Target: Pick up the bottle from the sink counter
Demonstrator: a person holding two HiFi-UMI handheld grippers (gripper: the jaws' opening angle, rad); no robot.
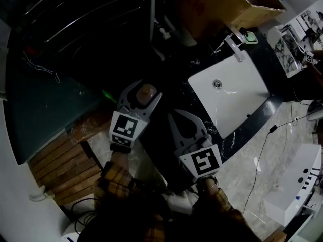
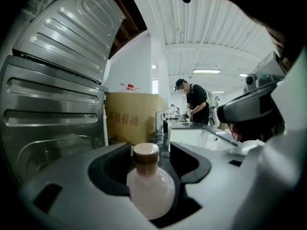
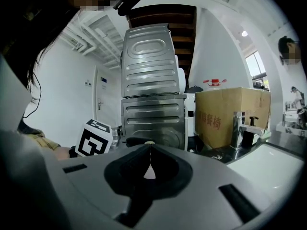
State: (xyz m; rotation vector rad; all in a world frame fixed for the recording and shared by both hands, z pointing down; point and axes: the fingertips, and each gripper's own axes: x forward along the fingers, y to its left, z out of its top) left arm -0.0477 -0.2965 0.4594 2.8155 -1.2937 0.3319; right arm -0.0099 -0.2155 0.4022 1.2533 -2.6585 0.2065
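Item: bottle (image 2: 149, 188), pale rounded body, brown cap, upright between the spread jaws of the left gripper (image 1: 145, 91). The pads flank it without visibly pressing, so the grasp and the lift appear still to come. Right gripper (image 1: 180, 116): jaws clenched together, empty, just beside the left. Surface: dark sink counter (image 1: 262, 111) with white basin (image 1: 237, 97) and tap (image 3: 238, 123). Room: stacked steel appliances (image 3: 152, 95), cardboard box (image 2: 129, 121), pale floor (image 1: 252, 185).

Left gripper (image 1: 144, 93): jaws either side of the bottle (image 1: 147, 91), which has a brown cap.
Right gripper (image 1: 179, 116): just beside the left one, nearer the sink.
Sink (image 1: 237, 97): white, set in a dark counter (image 1: 275, 105).
Cardboard box (image 1: 242, 4): beyond the sink.
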